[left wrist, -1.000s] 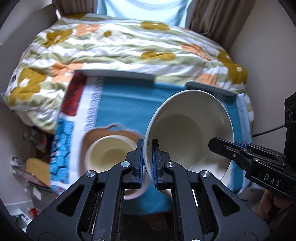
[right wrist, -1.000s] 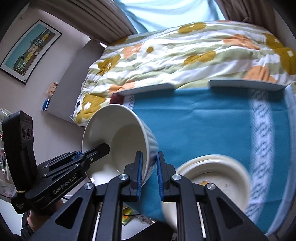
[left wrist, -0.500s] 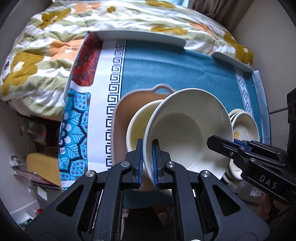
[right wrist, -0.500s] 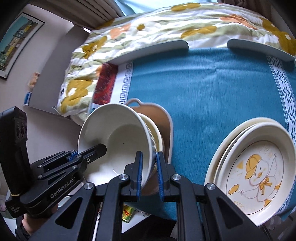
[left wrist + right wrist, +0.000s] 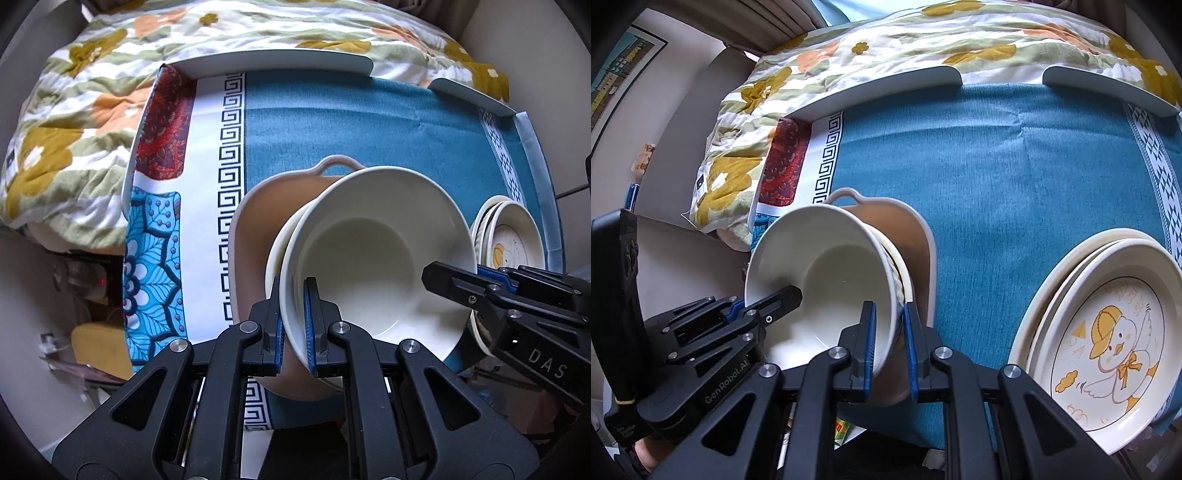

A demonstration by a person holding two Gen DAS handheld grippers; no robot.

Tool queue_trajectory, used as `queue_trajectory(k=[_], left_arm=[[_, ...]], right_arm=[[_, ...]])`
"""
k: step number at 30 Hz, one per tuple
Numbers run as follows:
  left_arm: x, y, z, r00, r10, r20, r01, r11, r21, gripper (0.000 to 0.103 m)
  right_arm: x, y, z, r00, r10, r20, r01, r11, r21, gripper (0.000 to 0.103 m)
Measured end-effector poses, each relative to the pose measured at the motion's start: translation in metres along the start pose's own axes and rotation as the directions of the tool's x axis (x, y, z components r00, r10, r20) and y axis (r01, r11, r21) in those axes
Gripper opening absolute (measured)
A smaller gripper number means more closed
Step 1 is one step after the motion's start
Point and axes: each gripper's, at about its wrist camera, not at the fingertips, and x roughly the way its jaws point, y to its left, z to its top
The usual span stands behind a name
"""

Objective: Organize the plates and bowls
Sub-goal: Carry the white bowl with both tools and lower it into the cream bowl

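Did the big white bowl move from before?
Yes. The big white bowl, gripped by both grippers, went down and left over the blue tablecloth, and now sits in the smaller bowl in the pink dish.

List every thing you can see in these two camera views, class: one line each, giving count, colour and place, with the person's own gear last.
Large bowl: one, white, pinched at opposite rims by both grippers, over the smaller bowl.
Smaller bowl: one, cream, in the dish, just under the large bowl.
Dish with handles: one, tan-pink, on the cloth, left part of the table.
Plates: a stack of at least two, cream, top one with a yellow duck picture, right side of the table.
Tablecloth: one, teal with a white patterned border, covering the table.
Quilt: one, white with yellow and orange flowers, beyond the table.
Picture: one, framed, on the left wall.
Left gripper: black, blue pads, shut on the large bowl.
Right gripper: black, blue pads, shut on the large bowl.
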Motion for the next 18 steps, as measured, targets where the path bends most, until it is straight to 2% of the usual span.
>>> queue_trajectory(k=[3, 9, 14, 18], left_arm=[[-0.001, -0.005, 0.001, 1.0, 0.025, 0.006, -0.025, 0.999, 0.026, 0.007], [-0.003, -0.017, 0.001, 0.992, 0.126, 0.023, -0.127, 0.988, 0.091, 0.007], [-0.002, -0.016, 0.001, 0.986, 0.168, 0.023, -0.169, 0.98, 0.1, 0.007], [0.0, -0.015, 0.001, 0.986, 0.167, 0.023, -0.168, 0.981, 0.1, 0.007]], right_arm=[[0.0, 0.0, 0.0, 1.0, -0.003, 0.003, 0.003, 1.0, 0.0, 0.014], [-0.001, 0.0, 0.0, 1.0, -0.011, 0.003, 0.011, 1.0, -0.004, 0.014], [0.0, 0.001, -0.001, 1.0, -0.006, 0.005, 0.006, 1.0, -0.003, 0.014], [-0.001, 0.001, -0.001, 1.0, -0.011, 0.006, 0.011, 1.0, -0.009, 0.014]])
